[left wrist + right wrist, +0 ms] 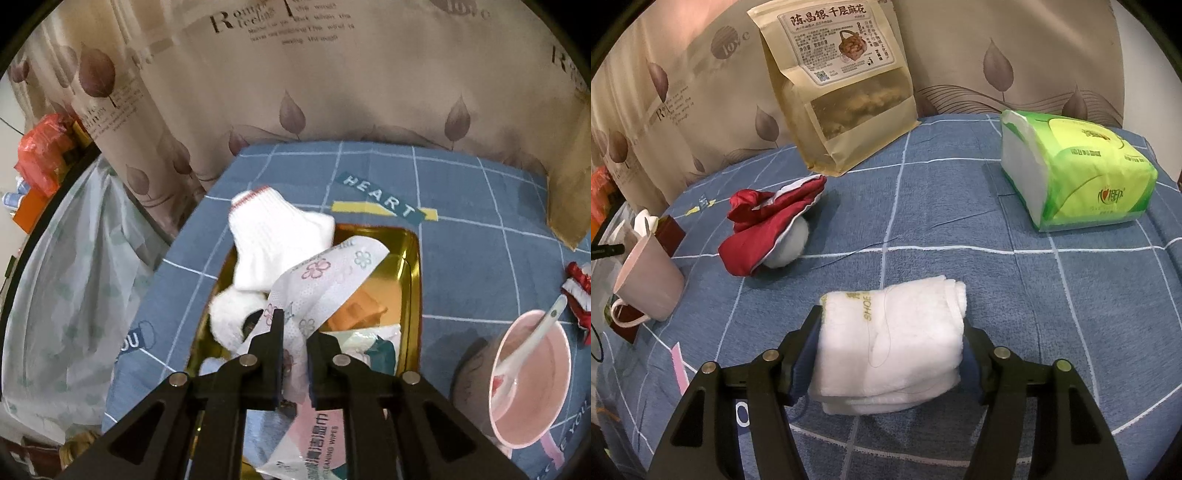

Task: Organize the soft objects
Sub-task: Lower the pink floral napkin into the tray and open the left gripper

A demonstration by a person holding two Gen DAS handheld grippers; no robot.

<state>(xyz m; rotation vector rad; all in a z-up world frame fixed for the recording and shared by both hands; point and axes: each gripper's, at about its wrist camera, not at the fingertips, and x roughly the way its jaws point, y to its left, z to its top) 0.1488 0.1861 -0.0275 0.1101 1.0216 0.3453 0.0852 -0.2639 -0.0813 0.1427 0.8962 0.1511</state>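
Left wrist view: the left hand-held gripper (293,332) hangs over a gold tray (413,266) that sits on a blue checked cloth (461,229) covering the tabletop. Its jaws stand only a narrow gap apart, with a fold of a floral-printed white cloth (325,280) running up between them; whether the pads press on that fold cannot be told. The tray also holds a white sock (273,236) draped over its far left rim, a white fluffy item (231,317) at its left, an orange item (358,310) under the floral cloth, and a pack of cleaning wipes (317,439) at the near end. To the right of the tray stands a pink cup (532,376) with a white spoon (528,347) in it.

Right wrist view: the right hand-held gripper (892,343) has its jaws set about halfway apart, one on each side of a folded white towel (890,339) that rests on the blue checked cloth; both pads lie against the towel's sides. Farther off on the left lies a red cloth item (764,225), beyond it a tan snack pouch (842,85) stands upright, and at far right lies a green tissue pack (1078,170).
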